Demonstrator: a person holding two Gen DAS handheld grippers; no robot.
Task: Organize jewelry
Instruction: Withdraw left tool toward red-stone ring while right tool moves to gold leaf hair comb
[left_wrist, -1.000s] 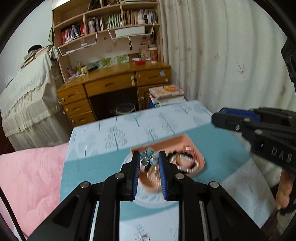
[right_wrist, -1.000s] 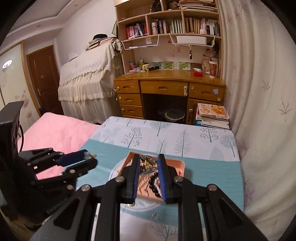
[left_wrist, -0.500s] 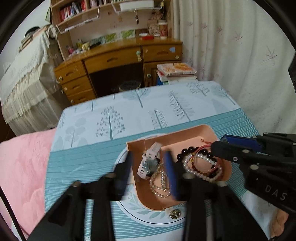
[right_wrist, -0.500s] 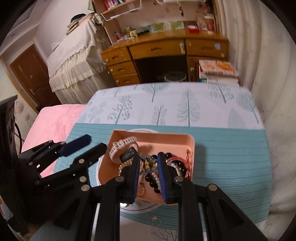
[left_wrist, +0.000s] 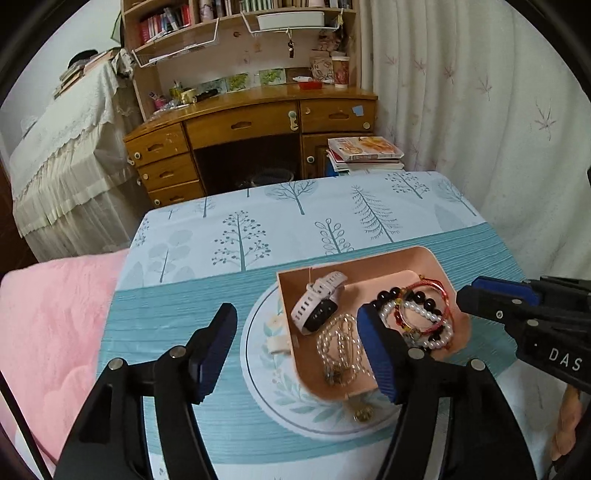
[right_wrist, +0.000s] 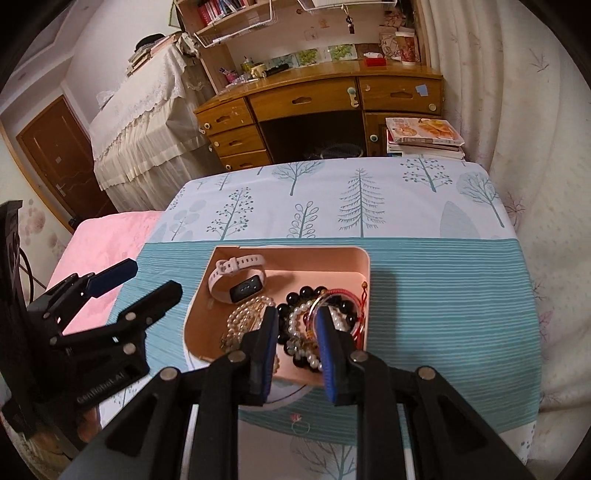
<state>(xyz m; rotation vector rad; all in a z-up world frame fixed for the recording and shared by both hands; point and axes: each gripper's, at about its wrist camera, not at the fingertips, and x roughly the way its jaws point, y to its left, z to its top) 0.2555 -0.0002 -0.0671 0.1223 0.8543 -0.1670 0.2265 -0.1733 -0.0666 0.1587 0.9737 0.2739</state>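
Several pieces now lie in the shallow peach-pink plastic tray: the white-strapped smartwatch at its far left, a pale bead chain near it, and dark, pearl and red bracelets heaped to the right. A second ago the left gripper pinched a blue flower ornament; its fingers now stand wide apart and empty, so that piece looks delivered. The right gripper, jaws part-open over the heap, has loosened around the bracelets. Lettering reads "DAS" and "GenRobot.AI".
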